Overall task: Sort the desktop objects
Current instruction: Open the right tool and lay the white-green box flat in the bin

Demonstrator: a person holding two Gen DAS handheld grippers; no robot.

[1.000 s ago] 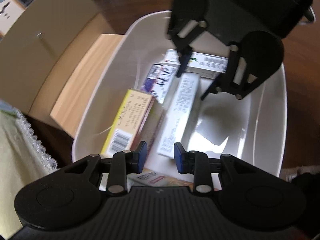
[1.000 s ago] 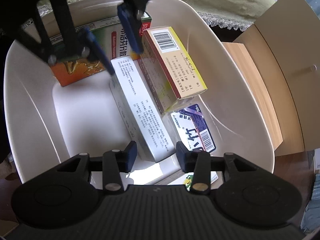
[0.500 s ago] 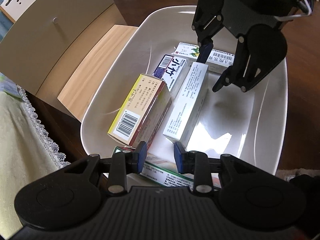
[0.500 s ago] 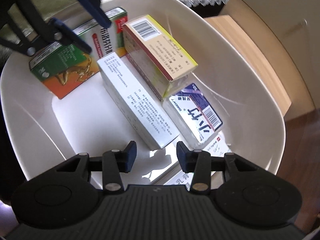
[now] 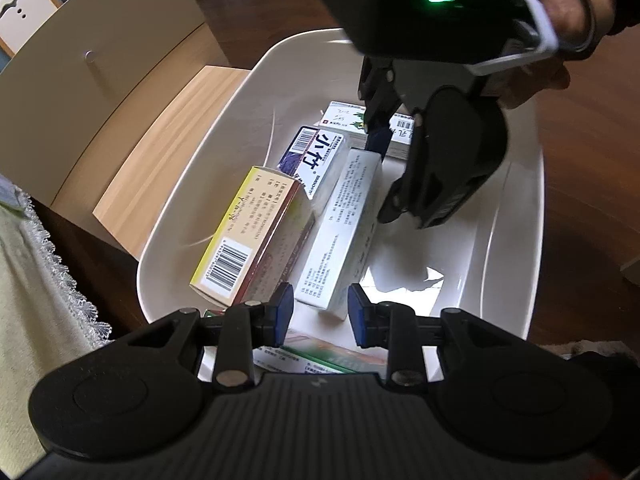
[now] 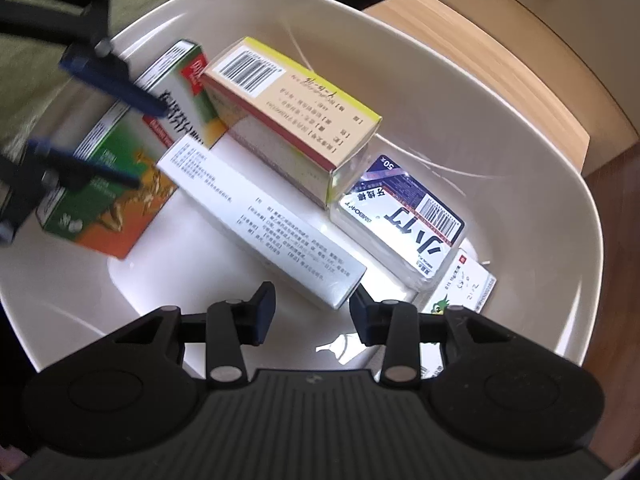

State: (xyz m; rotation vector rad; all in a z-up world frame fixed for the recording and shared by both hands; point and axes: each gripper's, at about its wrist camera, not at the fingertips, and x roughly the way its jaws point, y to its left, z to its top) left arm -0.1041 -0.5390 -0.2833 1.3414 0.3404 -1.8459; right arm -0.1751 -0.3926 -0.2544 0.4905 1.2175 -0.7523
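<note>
A white basin (image 5: 532, 240) holds several cartons. A long white box (image 5: 340, 232) lies along its middle, between a yellow barcode box (image 5: 248, 240) and bare floor. A blue-and-white pack (image 5: 316, 160) and a green-bird box (image 5: 348, 116) lie further in. My left gripper (image 5: 320, 312) hovers open over the white box's near end, above a green-and-orange box (image 6: 116, 184). My right gripper (image 6: 313, 314) hangs over the white box's (image 6: 264, 216) other end. Its jaws are closing, with that corner just ahead of them and the pads not touching it.
A pale wooden board (image 5: 160, 136) and a beige cabinet panel with a knob (image 5: 88, 56) stand beside the basin. A lace-edged cloth (image 5: 36, 280) lies at the left. Dark brown tabletop (image 5: 592, 184) runs along the right. A person's hand (image 5: 568, 20) holds the right gripper.
The right gripper has rolled about its own line above the white box's end, so the boxes look turned in its view. The left gripper has barely shifted.
</note>
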